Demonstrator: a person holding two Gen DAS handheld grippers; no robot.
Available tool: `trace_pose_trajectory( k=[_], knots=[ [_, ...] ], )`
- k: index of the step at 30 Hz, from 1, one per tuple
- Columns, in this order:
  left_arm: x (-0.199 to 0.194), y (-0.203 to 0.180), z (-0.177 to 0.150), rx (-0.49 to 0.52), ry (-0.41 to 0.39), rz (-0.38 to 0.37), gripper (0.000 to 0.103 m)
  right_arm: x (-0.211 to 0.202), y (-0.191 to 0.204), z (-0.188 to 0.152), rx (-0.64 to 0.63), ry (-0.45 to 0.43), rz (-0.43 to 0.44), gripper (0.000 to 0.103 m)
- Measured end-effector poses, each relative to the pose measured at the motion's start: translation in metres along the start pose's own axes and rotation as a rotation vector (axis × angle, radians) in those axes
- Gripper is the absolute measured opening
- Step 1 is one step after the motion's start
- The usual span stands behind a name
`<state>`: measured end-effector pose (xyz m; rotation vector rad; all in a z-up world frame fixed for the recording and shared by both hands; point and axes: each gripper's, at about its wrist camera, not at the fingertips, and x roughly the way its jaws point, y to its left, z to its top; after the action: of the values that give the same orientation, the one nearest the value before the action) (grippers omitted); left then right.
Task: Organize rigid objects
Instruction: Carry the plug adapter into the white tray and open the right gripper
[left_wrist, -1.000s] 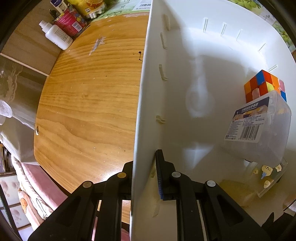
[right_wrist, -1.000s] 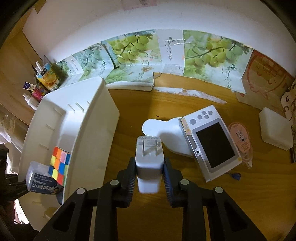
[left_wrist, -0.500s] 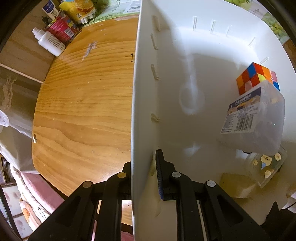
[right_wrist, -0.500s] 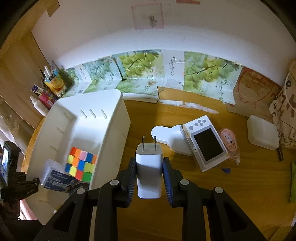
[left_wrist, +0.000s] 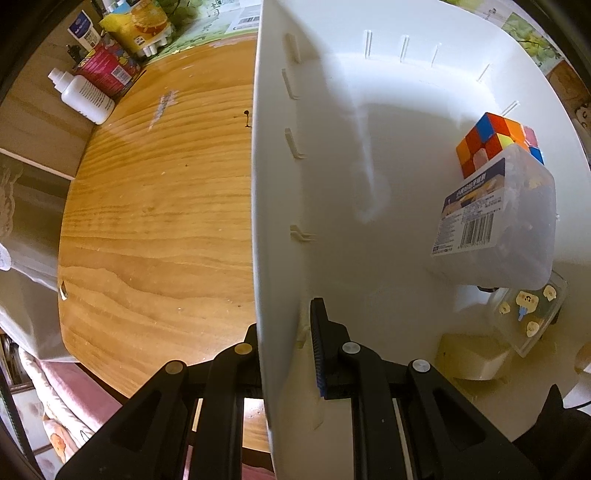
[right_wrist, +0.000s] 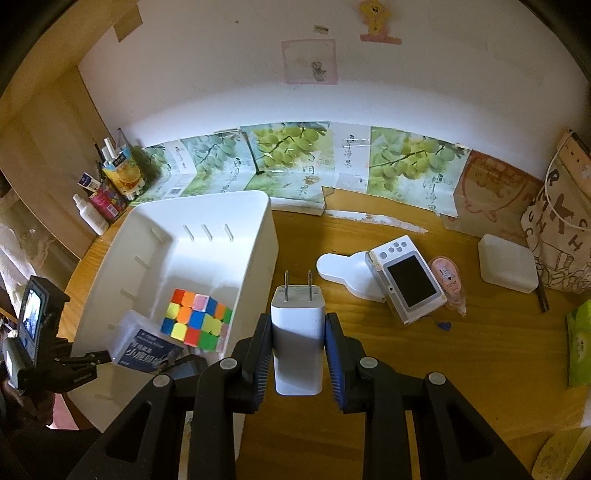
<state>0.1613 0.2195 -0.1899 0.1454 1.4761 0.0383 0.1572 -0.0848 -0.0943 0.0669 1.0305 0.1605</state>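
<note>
My right gripper (right_wrist: 297, 332) is shut on a white plug charger (right_wrist: 297, 339), prongs pointing away, held well above the wooden table just right of the white bin (right_wrist: 255, 258). My left gripper (left_wrist: 286, 332) is shut on the bin's left wall (left_wrist: 269, 221), one finger outside and one inside. In the bin lie a colour cube (right_wrist: 195, 321), also in the left wrist view (left_wrist: 495, 142), a clear labelled box (left_wrist: 495, 229) and a small clear case (left_wrist: 528, 314).
On the table right of the bin lie a white flat paddle-shaped piece (right_wrist: 347, 271), a white device with a dark screen (right_wrist: 410, 278), a pink tape dispenser (right_wrist: 448, 278) and a white box (right_wrist: 508, 264). Bottles and cartons (left_wrist: 96, 85) stand at the back left. A bag (right_wrist: 565, 236) stands at the right.
My right gripper has risen higher with the charger and shifted slightly towards the bin. My left gripper keeps its hold on the bin wall.
</note>
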Motion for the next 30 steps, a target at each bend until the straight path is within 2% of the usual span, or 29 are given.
trace_pose_trajectory(
  k=[11, 30],
  knots=[
    [-0.005, -0.01, -0.009, 0.057, -0.015, -0.032, 0.015, -0.019, 0.034, -0.005, -0.045, -0.019, 0.011, 0.028],
    [-0.012, -0.038, -0.029, 0.196, -0.034, -0.063, 0.015, -0.024, 0.098, -0.022, -0.091, -0.003, 0.042, 0.028]
  ],
)
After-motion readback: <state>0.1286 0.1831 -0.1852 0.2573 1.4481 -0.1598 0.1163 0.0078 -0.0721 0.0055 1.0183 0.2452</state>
